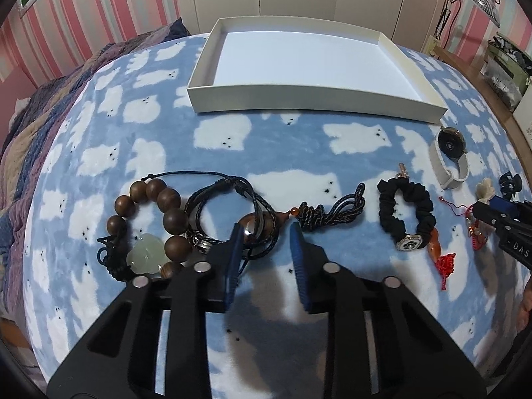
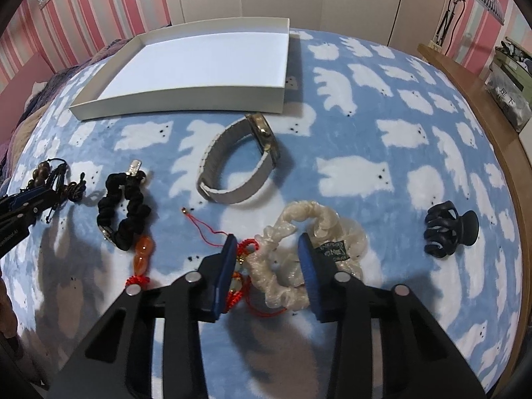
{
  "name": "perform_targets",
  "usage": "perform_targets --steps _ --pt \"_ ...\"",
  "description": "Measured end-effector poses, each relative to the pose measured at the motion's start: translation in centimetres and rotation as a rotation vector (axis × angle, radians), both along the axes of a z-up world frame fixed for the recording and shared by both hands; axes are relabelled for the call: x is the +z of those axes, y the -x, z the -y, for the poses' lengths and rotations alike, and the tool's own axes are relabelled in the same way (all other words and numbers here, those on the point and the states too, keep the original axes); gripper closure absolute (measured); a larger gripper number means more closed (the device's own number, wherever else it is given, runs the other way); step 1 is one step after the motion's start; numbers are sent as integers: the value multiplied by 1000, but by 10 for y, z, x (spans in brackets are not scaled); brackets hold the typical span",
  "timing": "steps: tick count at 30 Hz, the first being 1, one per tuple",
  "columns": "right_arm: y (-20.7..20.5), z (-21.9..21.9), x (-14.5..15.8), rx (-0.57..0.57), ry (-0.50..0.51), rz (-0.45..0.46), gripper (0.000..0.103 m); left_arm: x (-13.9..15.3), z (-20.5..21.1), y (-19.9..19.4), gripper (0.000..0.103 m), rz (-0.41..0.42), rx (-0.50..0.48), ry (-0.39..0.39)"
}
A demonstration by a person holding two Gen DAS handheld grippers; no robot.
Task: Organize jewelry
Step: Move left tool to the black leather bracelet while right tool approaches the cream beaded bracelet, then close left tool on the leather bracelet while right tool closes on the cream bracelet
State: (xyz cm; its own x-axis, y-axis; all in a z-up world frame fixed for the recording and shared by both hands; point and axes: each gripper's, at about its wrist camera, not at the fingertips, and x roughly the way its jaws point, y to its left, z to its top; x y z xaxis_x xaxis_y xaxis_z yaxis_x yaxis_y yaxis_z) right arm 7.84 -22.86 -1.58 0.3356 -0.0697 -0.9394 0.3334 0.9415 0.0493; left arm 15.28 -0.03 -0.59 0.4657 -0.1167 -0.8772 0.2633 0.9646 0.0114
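Observation:
On the blue bear-print blanket, my left gripper (image 1: 266,236) points down at a brown oval pendant (image 1: 254,227) on a dark knotted cord (image 1: 332,209). The pendant lies between the open fingertips, nearer the left one, with blanket showing beside the right pad. My right gripper (image 2: 267,259) straddles a cream scrunchie (image 2: 282,266) and a red cord charm (image 2: 244,249). The folds reach both pads without looking squeezed. A shallow white box (image 1: 299,99) stands empty at the back.
Beside the pendant lie a wooden bead bracelet (image 1: 149,219) and a black braided bracelet (image 1: 229,196). Around the right gripper lie a black scrunchie (image 2: 123,209), an orange bead tassel (image 2: 143,249), a grey-band watch (image 2: 236,166) and a black claw clip (image 2: 449,232). A wooden edge (image 2: 482,109) borders the right.

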Motion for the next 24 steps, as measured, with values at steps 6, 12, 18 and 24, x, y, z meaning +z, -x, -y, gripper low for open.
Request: perform_targets --steps 6,12,18,24 --pt "-3 0 -4 3 3 -10 69 0 0 0 78 -2 -1 -9" --pt "-4 1 -7 -3 6 -13 85 -4 1 -4 79 -20 12 -19" --pt "-4 1 -2 -10 24 6 89 -2 0 -3 91 -20 10 0" --pt "-2 2 2 -17 33 22 90 4 -2 1 99 -5 12 22"
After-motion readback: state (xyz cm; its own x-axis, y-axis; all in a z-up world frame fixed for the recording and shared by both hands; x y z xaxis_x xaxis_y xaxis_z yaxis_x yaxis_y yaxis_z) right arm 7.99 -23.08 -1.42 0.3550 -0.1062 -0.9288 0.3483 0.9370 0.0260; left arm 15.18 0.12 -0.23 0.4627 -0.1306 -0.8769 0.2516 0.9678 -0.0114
